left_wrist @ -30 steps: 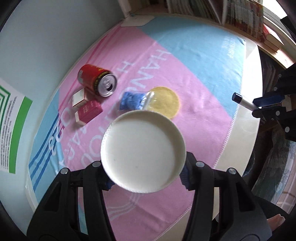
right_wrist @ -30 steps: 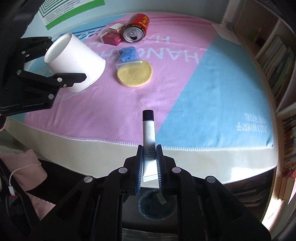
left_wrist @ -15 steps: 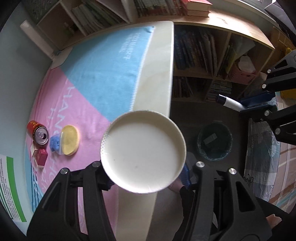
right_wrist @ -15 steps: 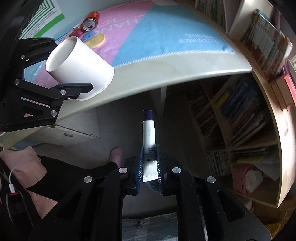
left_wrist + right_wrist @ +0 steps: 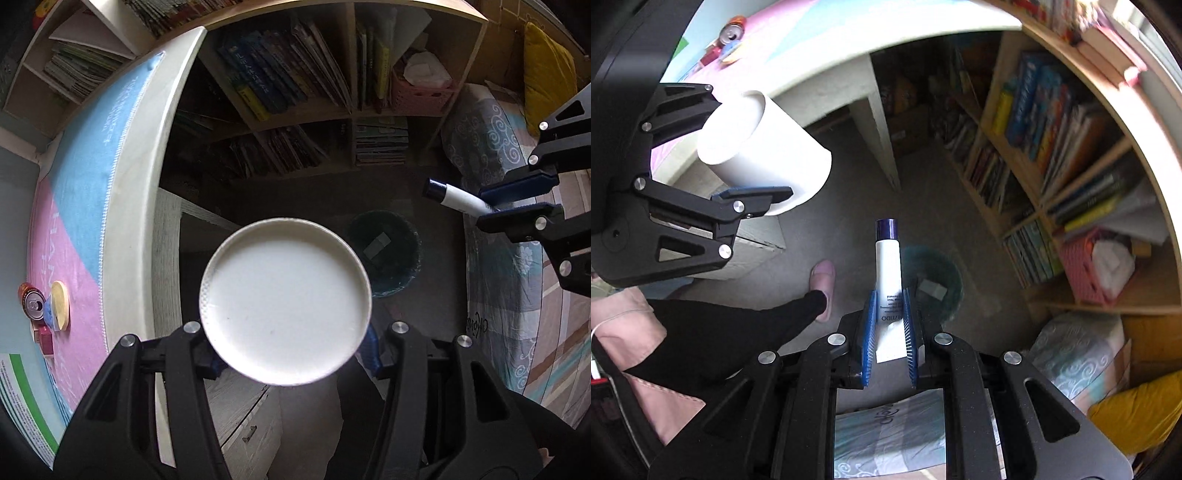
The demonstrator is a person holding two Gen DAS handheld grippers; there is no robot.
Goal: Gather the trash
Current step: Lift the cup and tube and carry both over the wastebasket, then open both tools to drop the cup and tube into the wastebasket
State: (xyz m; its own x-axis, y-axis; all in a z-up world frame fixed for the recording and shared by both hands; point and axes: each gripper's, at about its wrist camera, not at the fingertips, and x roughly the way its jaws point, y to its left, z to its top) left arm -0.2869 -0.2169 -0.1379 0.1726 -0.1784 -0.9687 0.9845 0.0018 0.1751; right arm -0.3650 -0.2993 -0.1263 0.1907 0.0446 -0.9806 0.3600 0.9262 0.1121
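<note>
My left gripper (image 5: 291, 354) is shut on a white paper cup (image 5: 285, 301), its open mouth toward the camera; the cup also shows in the right wrist view (image 5: 764, 151). My right gripper (image 5: 889, 321) is shut on a white tube with a dark blue cap (image 5: 887, 258), also in the left wrist view (image 5: 454, 195). Both are held off the table, above the floor. A dark round trash bin (image 5: 388, 254) with a slip of paper in it stands on the floor below; in the right wrist view the bin (image 5: 936, 288) is just behind the tube.
The table edge (image 5: 125, 206) with the pink and blue cloth is at the left; a red can (image 5: 31, 302), a yellow disc (image 5: 61, 304) and a red box (image 5: 46, 338) lie on it. Bookshelves (image 5: 295, 96) stand behind the bin. The person's leg and pink slipper (image 5: 823, 288) are near the bin.
Both grippers have swung away from the tabletop and over the floor, carrying the cup and the tube. The bin has come closer and more central in both views.
</note>
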